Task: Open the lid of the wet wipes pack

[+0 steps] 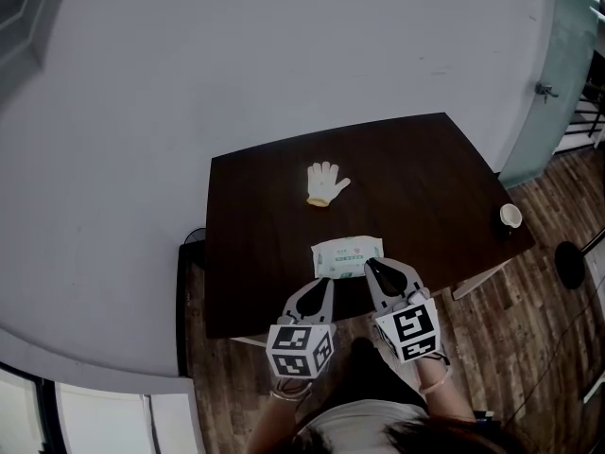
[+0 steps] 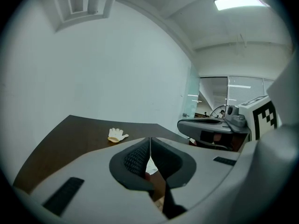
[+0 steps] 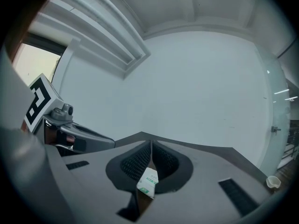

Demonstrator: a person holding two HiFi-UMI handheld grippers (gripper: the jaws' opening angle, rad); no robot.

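Looking down in the head view, the dark table [image 1: 425, 187] fills the middle of the frame. Both grippers sit at its lower edge. The left gripper [image 1: 328, 283] has its jaws pressed together on nothing, with its tip just below the lower left corner of the wet wipes pack [image 1: 346, 256]. The right gripper [image 1: 371, 265] is closed and empty too (the pack only peeks through behind its tips), and it sits at the pack's lower right edge. The pack lies flat near the centre. A white glove [image 1: 324, 183] lies above it, well apart, and a small cup [image 1: 510, 216] sits at the right edge.
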